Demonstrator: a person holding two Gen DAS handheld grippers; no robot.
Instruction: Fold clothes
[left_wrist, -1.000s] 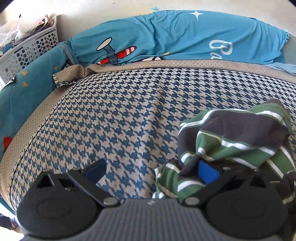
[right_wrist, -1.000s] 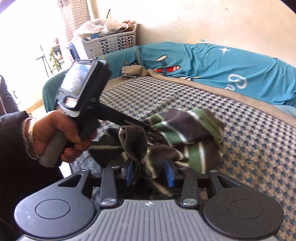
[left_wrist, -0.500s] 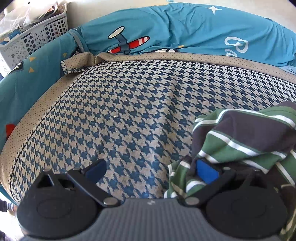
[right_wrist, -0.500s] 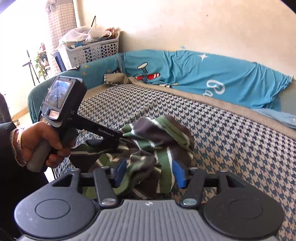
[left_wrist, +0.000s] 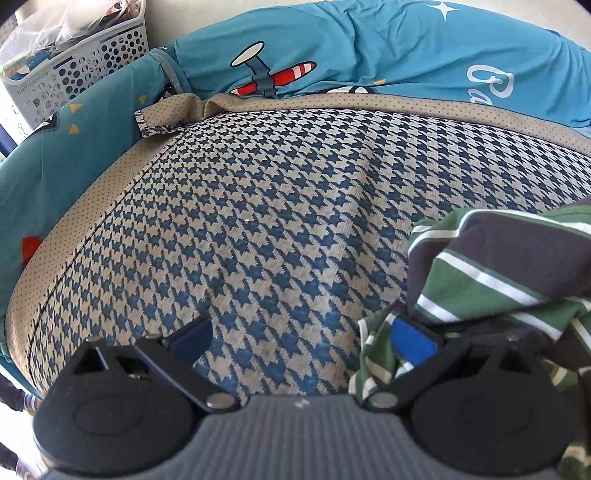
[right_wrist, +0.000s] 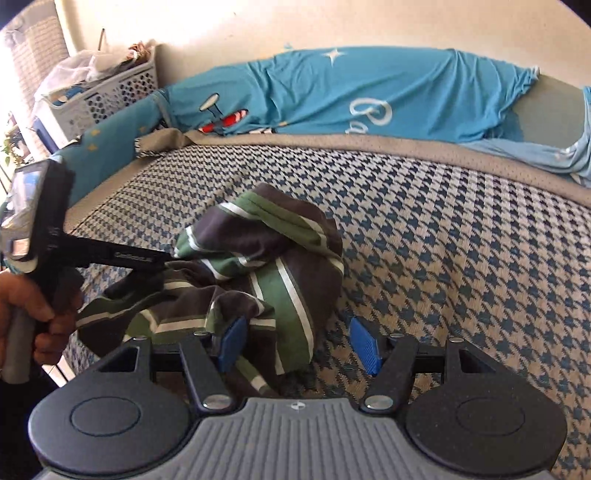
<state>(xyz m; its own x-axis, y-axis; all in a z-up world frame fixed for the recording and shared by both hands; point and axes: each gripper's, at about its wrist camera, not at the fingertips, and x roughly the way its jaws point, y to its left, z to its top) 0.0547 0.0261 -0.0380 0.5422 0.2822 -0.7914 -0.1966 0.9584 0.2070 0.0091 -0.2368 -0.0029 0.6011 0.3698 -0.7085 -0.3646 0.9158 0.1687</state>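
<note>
One striped garment (right_wrist: 266, 258), in green, dark grey and white, lies crumpled on the bed's houndstooth cover (left_wrist: 266, 229). One blue airplane-print bedsheet (left_wrist: 369, 48) is bunched along the wall, and one white laundry basket (left_wrist: 74, 74) stands at the bed's far corner.

Only the right wrist view shows the person's left hand (right_wrist: 26, 306) on the left tool's handle, and that tool's arm reaching into the garment. Only the left wrist view shows the left claw's own pads.

The left claw (left_wrist: 301, 338) stands wide apart; the garment is draped over its right pad, with bare cover between the pads. The right claw (right_wrist: 299, 343) has just been opening and is spread fairly wide; a fold of the garment hangs against its left pad, unpinched.
</note>
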